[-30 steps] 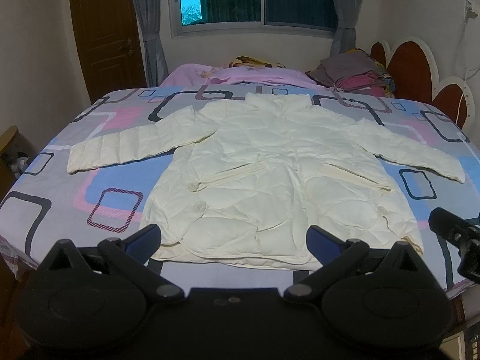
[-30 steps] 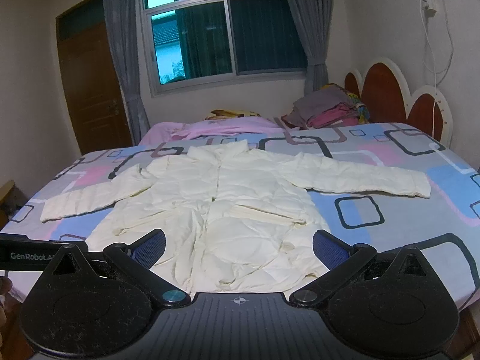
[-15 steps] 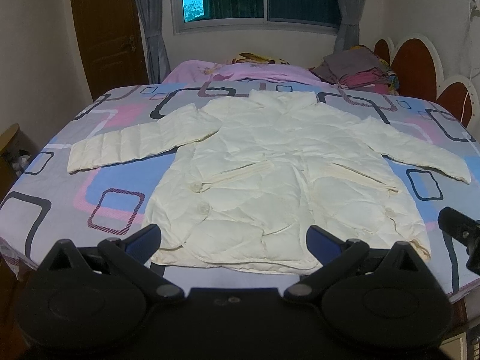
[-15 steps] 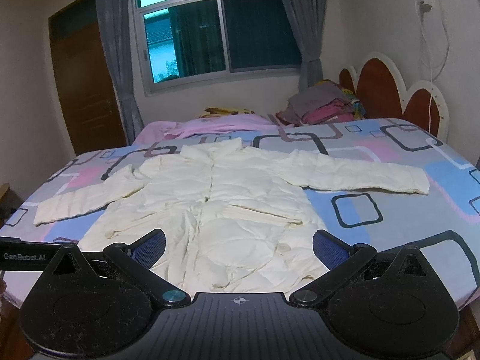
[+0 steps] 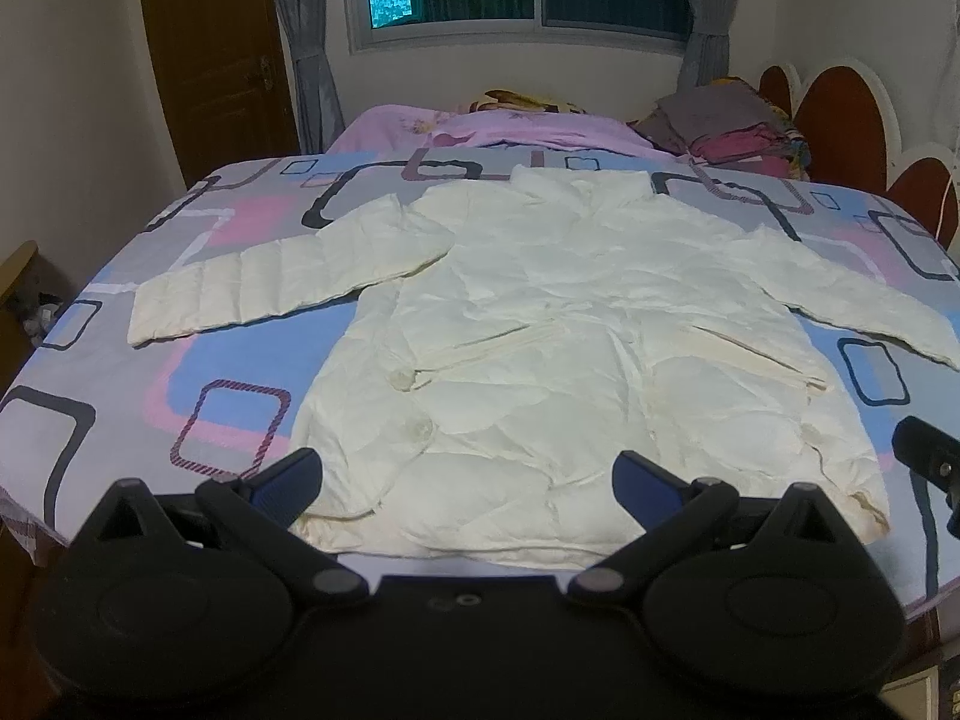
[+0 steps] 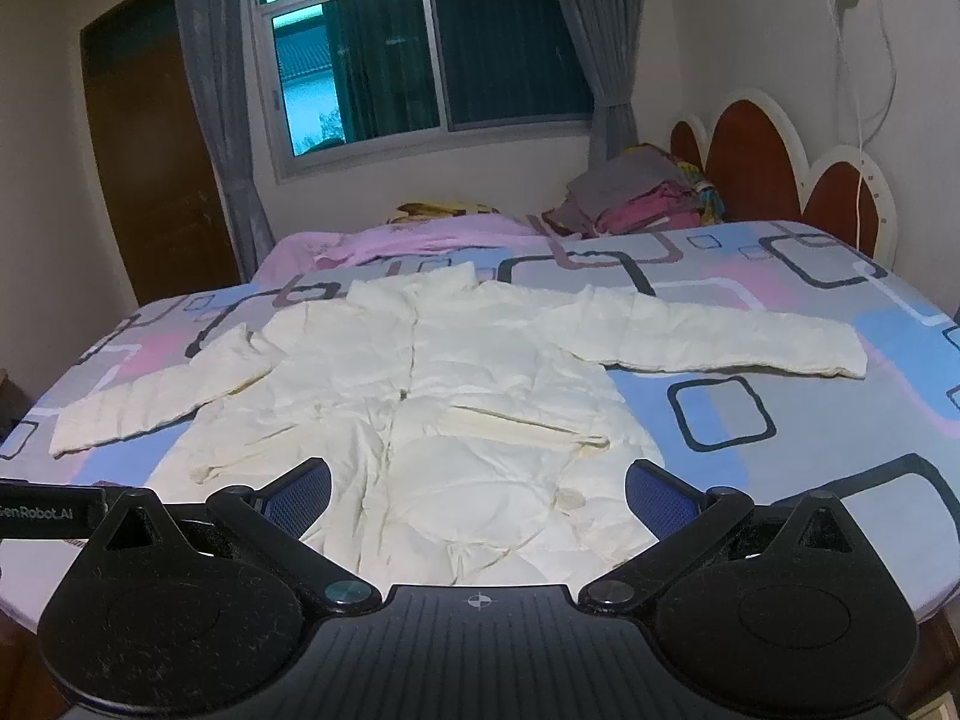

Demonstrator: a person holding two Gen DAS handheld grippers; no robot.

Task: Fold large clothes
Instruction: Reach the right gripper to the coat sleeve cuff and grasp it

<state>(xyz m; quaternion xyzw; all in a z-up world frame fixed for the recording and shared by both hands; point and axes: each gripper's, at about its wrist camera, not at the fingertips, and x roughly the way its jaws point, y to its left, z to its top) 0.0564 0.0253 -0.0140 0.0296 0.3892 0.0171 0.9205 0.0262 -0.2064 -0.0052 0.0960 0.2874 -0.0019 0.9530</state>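
Jacket (image 5: 540,348) lies flat on bed (image 5: 120,396); both grippers (image 5: 468,474) (image 6: 477,489) hover wide open, empty; slippery padding may slide when folded.

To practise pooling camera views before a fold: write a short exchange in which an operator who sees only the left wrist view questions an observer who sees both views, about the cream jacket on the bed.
Operator: The headboard-side sleeve runs off my frame. Does it end on the bed?
Observer: Yes. In the right wrist view it lies straight and flat on the bedspread, and its cuff stops short of the bed's edge.
Operator: And the tool in the other hand? I see only a sliver of it.
Observer: The right gripper is open, with its fingers wide apart and nothing held. The jacket has its hem just ahead of it.
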